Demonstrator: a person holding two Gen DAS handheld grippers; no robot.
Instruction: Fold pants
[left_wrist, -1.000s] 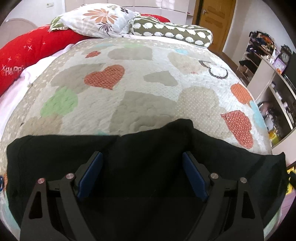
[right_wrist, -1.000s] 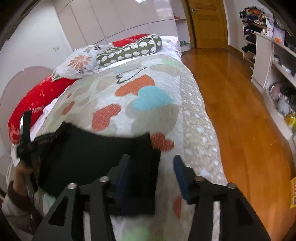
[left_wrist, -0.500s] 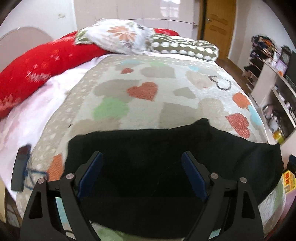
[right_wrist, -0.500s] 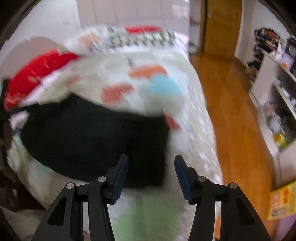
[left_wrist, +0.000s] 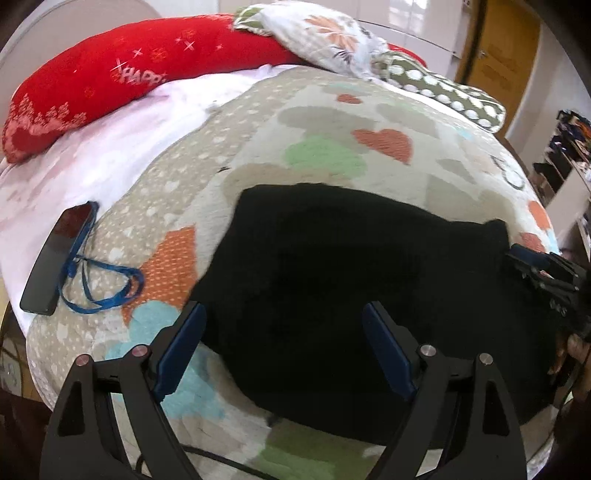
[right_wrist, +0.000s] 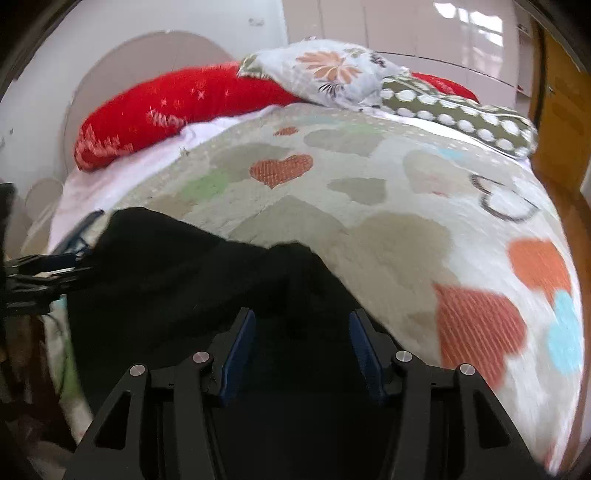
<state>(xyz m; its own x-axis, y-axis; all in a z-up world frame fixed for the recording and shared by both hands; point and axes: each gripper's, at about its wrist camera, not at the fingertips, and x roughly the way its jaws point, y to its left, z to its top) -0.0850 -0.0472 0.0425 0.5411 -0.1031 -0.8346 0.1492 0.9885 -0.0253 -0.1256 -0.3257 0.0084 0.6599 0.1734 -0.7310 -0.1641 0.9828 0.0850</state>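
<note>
Black pants (left_wrist: 351, 266) lie folded on the heart-patterned quilt (left_wrist: 332, 122) near the bed's front edge. My left gripper (left_wrist: 282, 314) hovers over their left half, its jaws wide open with only flat cloth beneath. In that view my right gripper (left_wrist: 535, 269) shows at the pants' right end. In the right wrist view the pants (right_wrist: 177, 273) fill the lower left, and a raised fold sits just ahead of my right gripper (right_wrist: 301, 317). Its jaws are closing with black cloth between them, and the pads do not visibly press it. My left gripper (right_wrist: 44, 273) shows at the left edge.
A dark phone (left_wrist: 55, 258) with a blue lanyard (left_wrist: 107, 284) lies on the bed left of the pants. A red pillow (left_wrist: 122, 81), a floral pillow (left_wrist: 325, 37) and a dotted pillow (left_wrist: 450, 96) line the headboard end. A wooden door (left_wrist: 495, 55) stands beyond them.
My left gripper has slid left along the pants, bringing the phone into view. My right gripper swung from the bed's right edge onto the pants, its jaws narrower.
</note>
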